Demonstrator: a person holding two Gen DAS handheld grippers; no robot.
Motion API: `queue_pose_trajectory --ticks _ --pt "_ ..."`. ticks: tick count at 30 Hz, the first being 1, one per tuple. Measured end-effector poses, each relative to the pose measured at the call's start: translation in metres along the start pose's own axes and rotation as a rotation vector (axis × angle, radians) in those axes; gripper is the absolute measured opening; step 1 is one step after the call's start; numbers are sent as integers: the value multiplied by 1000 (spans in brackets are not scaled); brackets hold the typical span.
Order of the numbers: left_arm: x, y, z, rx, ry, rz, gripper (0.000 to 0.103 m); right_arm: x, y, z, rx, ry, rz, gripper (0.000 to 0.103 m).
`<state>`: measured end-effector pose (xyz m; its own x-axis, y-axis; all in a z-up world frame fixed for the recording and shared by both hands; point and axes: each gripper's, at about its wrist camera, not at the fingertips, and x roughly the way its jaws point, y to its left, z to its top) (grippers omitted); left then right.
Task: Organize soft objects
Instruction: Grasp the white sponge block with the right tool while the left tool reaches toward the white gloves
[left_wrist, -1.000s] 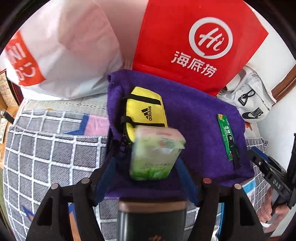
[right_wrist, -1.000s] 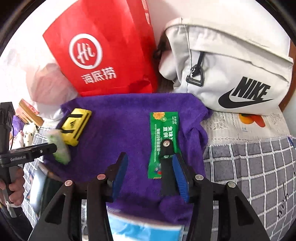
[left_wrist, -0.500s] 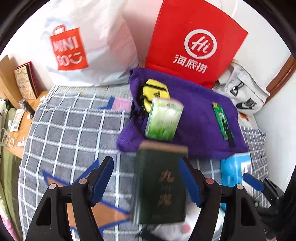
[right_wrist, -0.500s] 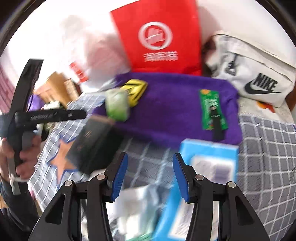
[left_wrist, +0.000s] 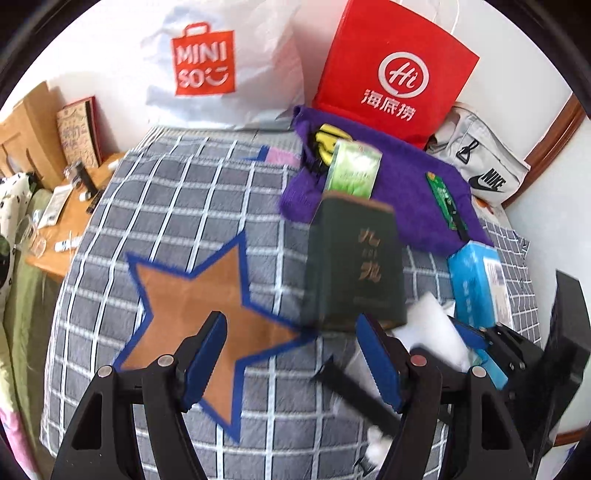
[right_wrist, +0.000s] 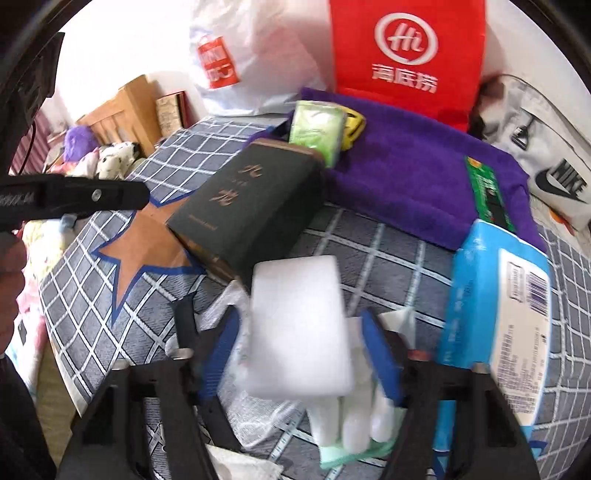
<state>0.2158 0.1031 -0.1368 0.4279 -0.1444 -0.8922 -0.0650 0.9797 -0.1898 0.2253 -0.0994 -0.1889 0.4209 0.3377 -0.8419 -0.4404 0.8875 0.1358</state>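
On the checked bedspread (left_wrist: 177, 206), my left gripper (left_wrist: 291, 356) hangs open over the brown star with nothing between its fingers. Ahead lie a dark green box (left_wrist: 354, 258), a green tissue pack (left_wrist: 352, 170), a yellow pouch (left_wrist: 323, 138) and a green sachet (left_wrist: 443, 199) on a purple towel (left_wrist: 406, 177). My right gripper (right_wrist: 301, 352) is closing, with a white foam block (right_wrist: 299, 325) between its jaws. The pads do not visibly press on it. A blue tissue pack (right_wrist: 498, 317) lies to its right.
A red paper bag (left_wrist: 395, 81), a white Miniso bag (left_wrist: 221, 66) and a grey Nike bag (left_wrist: 484, 173) stand along the wall. A cluttered wooden side table (left_wrist: 62, 229) is on the left. Something white and glove-like (right_wrist: 351, 424) lies under the right gripper.
Both grippers pulled back from the purple towel. The left one let go of the green tissue pack, which stays on the towel's edge. The right one came over the white foam block.
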Motion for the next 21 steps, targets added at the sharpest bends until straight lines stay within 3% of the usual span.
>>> queue_pose_trajectory --ticks 2,11,16,21 --pt "0 4 -9 -12 7 -6 71 4 2 -2 -1 12 -2 49" --pt "14 -6 -52 -26 72 -61 71 -64 -7 -23 74 -157 26 49" --pt "21 -31 -75 24 98 -44 71 -87 -26 -59 169 -176 43 49" --pt "27 -45 -96 4 110 -39 70 -95 -37 -90 183 -169 31 49"
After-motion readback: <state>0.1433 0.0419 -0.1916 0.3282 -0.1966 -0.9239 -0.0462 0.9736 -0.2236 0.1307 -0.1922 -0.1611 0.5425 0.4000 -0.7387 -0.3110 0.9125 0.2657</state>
